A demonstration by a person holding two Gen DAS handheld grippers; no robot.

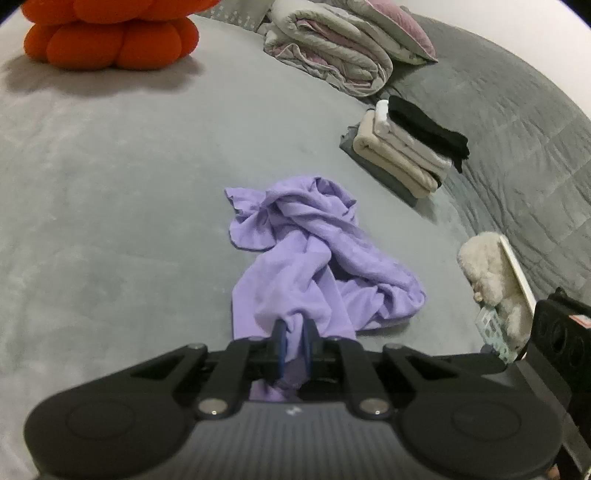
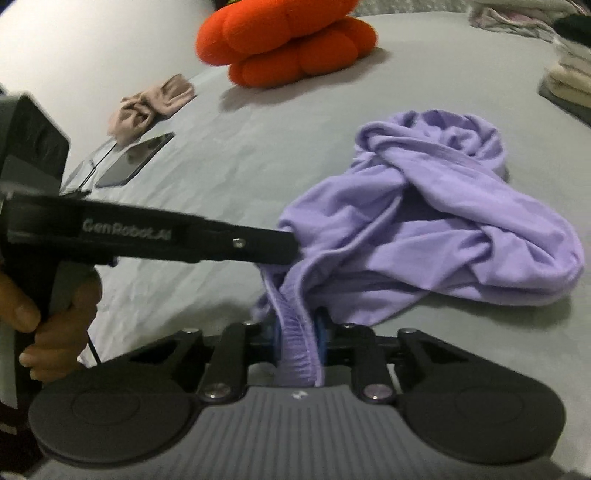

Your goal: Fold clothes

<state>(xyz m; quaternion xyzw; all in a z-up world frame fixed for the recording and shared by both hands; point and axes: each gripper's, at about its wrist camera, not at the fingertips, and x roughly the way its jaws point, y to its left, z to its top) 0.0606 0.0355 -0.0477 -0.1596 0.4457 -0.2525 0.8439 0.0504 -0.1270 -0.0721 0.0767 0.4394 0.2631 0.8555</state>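
A crumpled lilac garment (image 1: 314, 254) lies twisted on the grey bed cover (image 1: 110, 206). My left gripper (image 1: 294, 334) is shut on its near edge, cloth pinched between the blue pads. In the right wrist view the same lilac garment (image 2: 436, 221) spreads to the right, and my right gripper (image 2: 297, 332) is shut on its ribbed elastic waistband (image 2: 299, 347). The left gripper (image 2: 291, 254) reaches in from the left of that view, its tips buried in the cloth just above my right one. A hand (image 2: 55, 317) holds its handle.
A stack of folded clothes (image 1: 406, 151) with a black piece on top sits right of the garment. A rolled quilt (image 1: 332, 51) and orange knot cushion (image 1: 110, 33) lie further back. A fluffy white thing (image 1: 491, 280) lies at right. A phone (image 2: 135, 158) and pinkish cloth (image 2: 147, 107) lie at left.
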